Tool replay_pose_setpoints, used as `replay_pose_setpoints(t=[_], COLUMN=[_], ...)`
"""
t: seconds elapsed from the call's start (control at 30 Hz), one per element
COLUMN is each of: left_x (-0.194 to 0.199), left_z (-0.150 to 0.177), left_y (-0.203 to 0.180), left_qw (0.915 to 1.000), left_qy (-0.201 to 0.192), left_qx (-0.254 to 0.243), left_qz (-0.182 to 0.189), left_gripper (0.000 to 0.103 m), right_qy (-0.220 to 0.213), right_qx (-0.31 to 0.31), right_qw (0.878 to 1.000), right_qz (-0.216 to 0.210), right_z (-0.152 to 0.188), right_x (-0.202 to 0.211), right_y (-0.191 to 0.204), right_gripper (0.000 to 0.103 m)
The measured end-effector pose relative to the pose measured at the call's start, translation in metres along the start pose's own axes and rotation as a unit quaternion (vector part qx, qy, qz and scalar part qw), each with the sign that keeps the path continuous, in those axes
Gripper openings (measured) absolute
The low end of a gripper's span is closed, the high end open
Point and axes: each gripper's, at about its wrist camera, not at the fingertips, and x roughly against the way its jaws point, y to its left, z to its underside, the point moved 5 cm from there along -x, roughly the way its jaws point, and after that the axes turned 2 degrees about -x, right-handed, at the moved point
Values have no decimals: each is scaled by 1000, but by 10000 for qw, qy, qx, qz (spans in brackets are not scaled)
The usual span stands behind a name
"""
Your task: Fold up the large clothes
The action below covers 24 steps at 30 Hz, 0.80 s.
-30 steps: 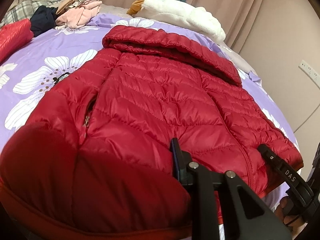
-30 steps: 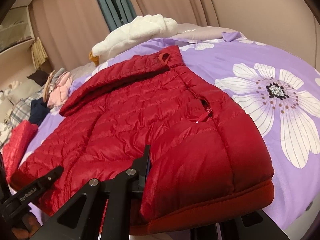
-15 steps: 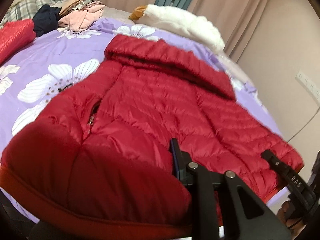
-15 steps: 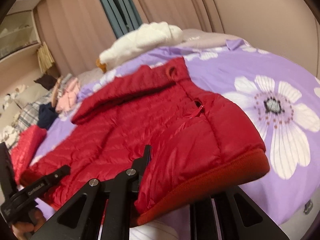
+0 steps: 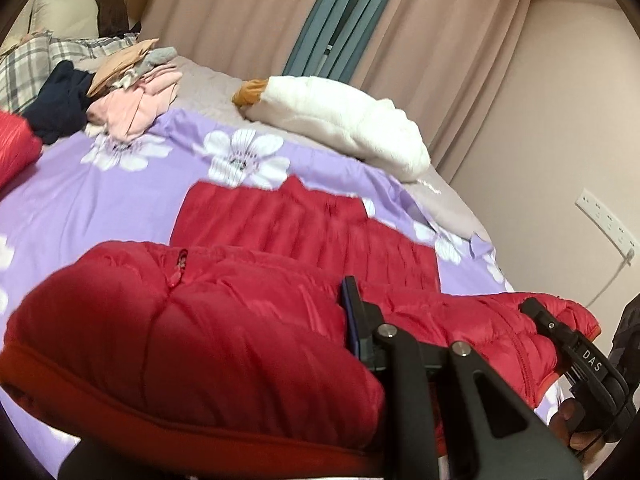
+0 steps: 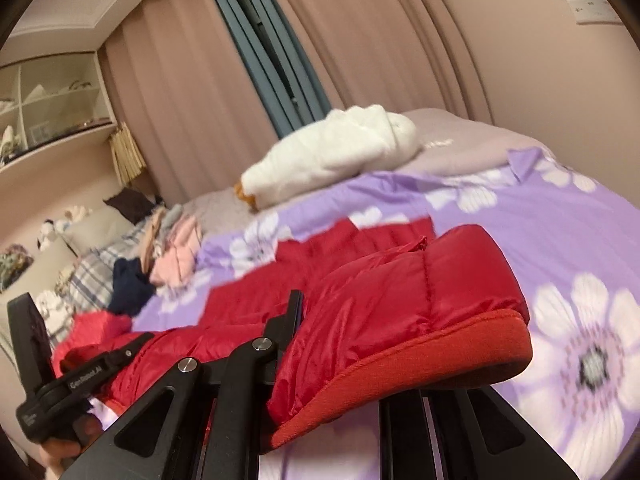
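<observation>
The red quilted down jacket (image 5: 224, 320) no longer lies flat on the purple flower-print bedsheet (image 5: 100, 200). A second ago its hem sat near the bed's near edge with the whole front showing; now the hem is raised well above the bed and carried toward the far side, so the jacket's lower half arches over its upper half, which remains on the sheet. The left gripper (image 5: 360, 332) is clamped on the hem at the left corner, and the right gripper (image 6: 296, 328) is clamped on the hem at the right corner, its ribbed band (image 6: 400, 364) hanging in front of the camera. This looks like the crosswise fold under way: the hem probably needs laying down near the hood, both corners level. The fluffy white garment (image 5: 340, 120) lies beyond, at the far side.
</observation>
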Motion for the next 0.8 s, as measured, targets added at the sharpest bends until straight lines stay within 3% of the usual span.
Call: replay_pose_setpoints(t=[0.13, 0.27, 0.37, 0.47, 0.53, 0.57, 0.67, 0.73, 0.8], left_x=[-53, -136, -195, -246, -262, -268, -261, -248, -232], left_z=[-47, -97, -113, -104, -98, -99, -111, -127, -137], left_y=[0, 12, 26, 50, 61, 66, 70, 68, 72], left_qw=[9997, 9983, 9963, 9885, 9860, 9862, 9918, 9967, 9965], left_qy=[76, 382, 626, 1217, 1360, 1357, 975, 456, -111], left_qx=[-94, 36, 157, 426, 544, 572, 588, 423, 423], left_qz=[-210, -449, -563, -791, -792, -754, -590, -530, -706], left_gripper=[26, 26, 27, 28, 30, 30, 37, 59, 69], right_qy=[124, 507, 903, 1247, 1179, 1113, 697, 457, 427], right_qx=[208, 93, -26, -269, -389, -397, -171, -63, -198], right_qw=[9996, 9984, 9953, 9903, 9911, 9919, 9970, 9980, 9982], right_qz=[150, 218, 338, 552, 485, 462, 301, 431, 383], right_z=[-39, -69, -77, -67, -62, -64, -72, -79, -85], right_x=[-62, -136, -201, -240, -252, -254, -256, -258, -266], right_y=[2, -6, -21, -39, -45, -44, -40, -40, -43], right_gripper=[17, 17, 19, 37, 56, 61, 77, 89, 89])
